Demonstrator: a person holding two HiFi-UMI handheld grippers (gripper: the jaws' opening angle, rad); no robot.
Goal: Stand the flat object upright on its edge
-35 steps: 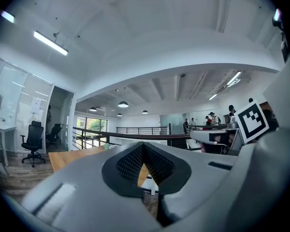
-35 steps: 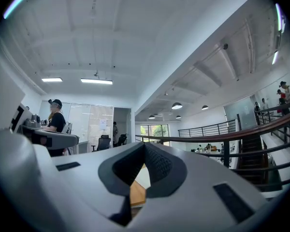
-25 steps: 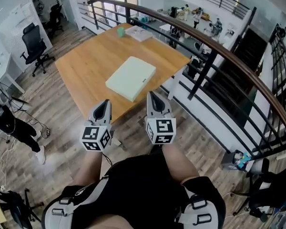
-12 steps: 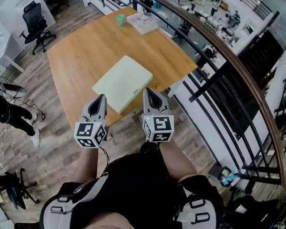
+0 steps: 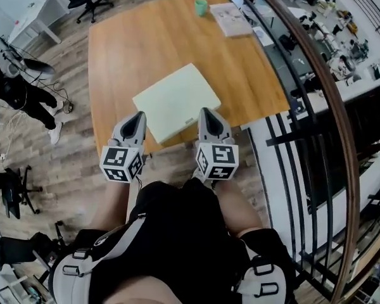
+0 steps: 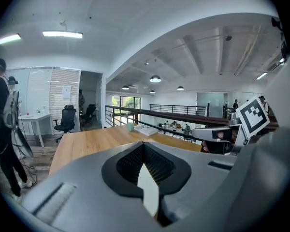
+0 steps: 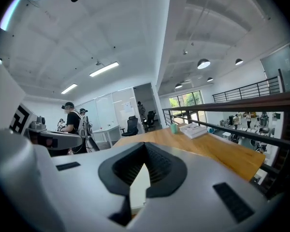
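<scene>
Two grippers, left gripper [image 5: 138, 118] and right gripper [image 5: 206, 114], are hovering at 6 o'clock of the flat object [image 5: 176, 100], jaws together, empty. It's lying on the table [image 5: 139, 43], probably stiff, light, smooth; its near edge is looking best for gripping.

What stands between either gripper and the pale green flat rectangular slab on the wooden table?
Nothing visible. The left gripper and right gripper, both shut, are at the near edge of the pale green flat rectangular slab, bare wooden table around it. The green cup and white booklet lie at the far end.
</scene>
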